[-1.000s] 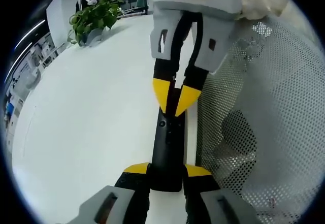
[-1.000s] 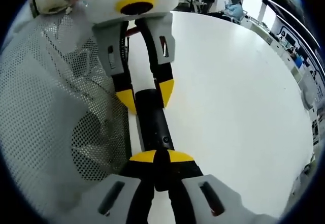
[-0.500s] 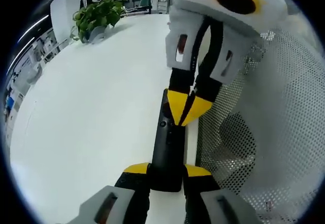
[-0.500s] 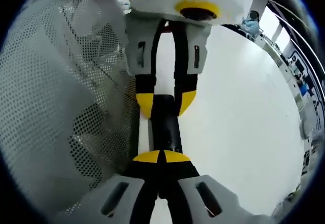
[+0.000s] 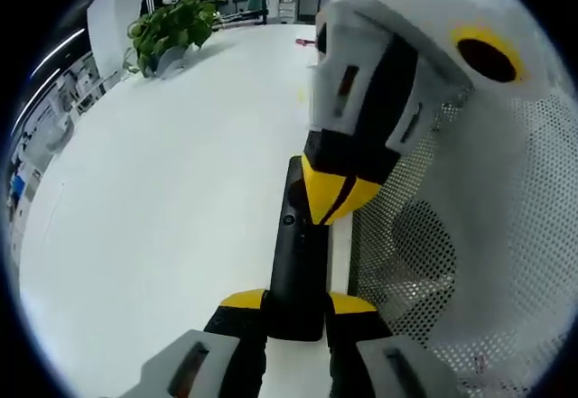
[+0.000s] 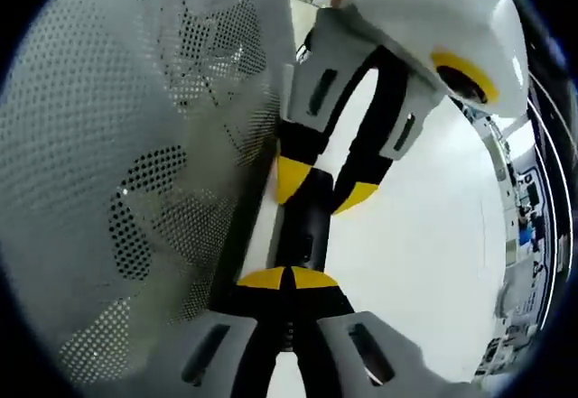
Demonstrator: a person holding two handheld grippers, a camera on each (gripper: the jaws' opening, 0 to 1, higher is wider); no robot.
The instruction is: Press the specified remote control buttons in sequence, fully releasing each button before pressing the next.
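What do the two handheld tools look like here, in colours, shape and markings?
Both match: pale grey moulded bodies, black inner arms, and jaws ending in yellow wedge tips. Left tool and right tool show the same build. Each grey shell carries small dark slots; a yellow ring sits on top.

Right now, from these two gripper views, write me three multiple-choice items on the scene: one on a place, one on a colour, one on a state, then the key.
1. Where does the slim black remote control sit?
A. between the left gripper's jaws
B. beside the leafy green potted plant
C. inside the white perforated mesh sheet

2. What colour are the right gripper's jaw tips?
A. red
B. yellow
C. blue

3. How do the right gripper's jaws stand?
A. wide apart
B. closed together, tips meeting
C. clamped round the plant

Key: 1 A, the jaws flank the remote's near end; 2 B, the tips are yellow; 3 B, the tips touch over the remote.
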